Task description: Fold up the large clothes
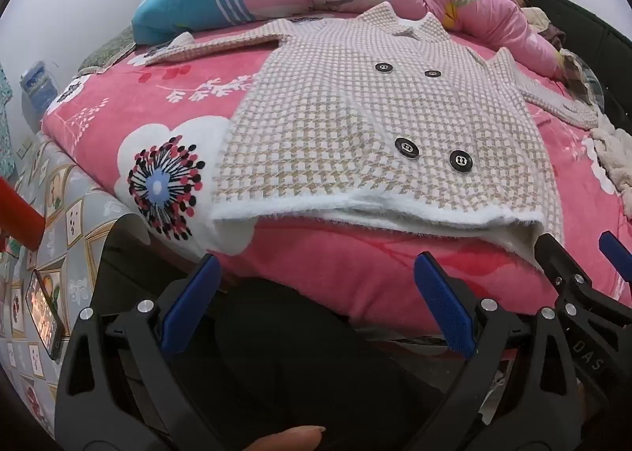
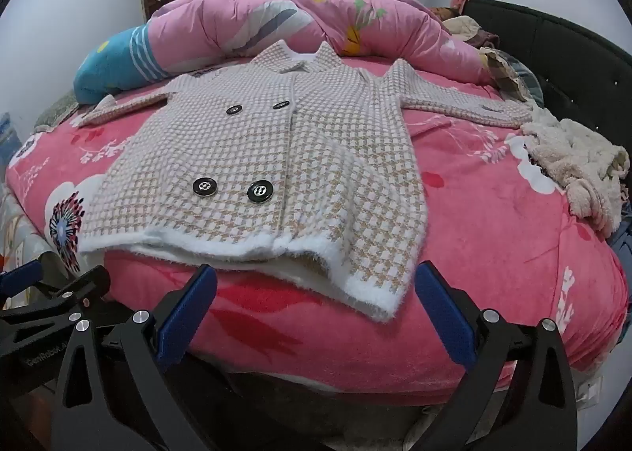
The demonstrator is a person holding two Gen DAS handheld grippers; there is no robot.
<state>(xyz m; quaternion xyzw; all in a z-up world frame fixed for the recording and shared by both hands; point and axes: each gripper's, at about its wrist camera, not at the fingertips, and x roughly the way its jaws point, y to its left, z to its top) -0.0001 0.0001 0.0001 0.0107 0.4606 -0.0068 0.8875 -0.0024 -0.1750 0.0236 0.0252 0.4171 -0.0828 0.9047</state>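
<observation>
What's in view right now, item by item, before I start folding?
Beige-and-white houndstooth knit coat: one, black buttons, spread flat at the bed's middle, sleeves out.
Pink floral bed cover: one, under the coat.
Pink puffy duvet: one, bunched behind the coat.
Blue striped cushion: one, far left.
Cream fleece garment: one, heaped at right.
Black headboard: one, right.
Phone: one, lit, lower left.
Left gripper: black, blue pads, open, before the hem.
Right gripper: same, open.

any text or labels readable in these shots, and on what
"GenRobot.AI", partly cut off: on the left hand-held gripper, its black body at the left edge of the right wrist view.
"DAS", partial letters: on the right hand-held gripper, its body in the left wrist view.
Phone screen: too blurred to read.
</observation>
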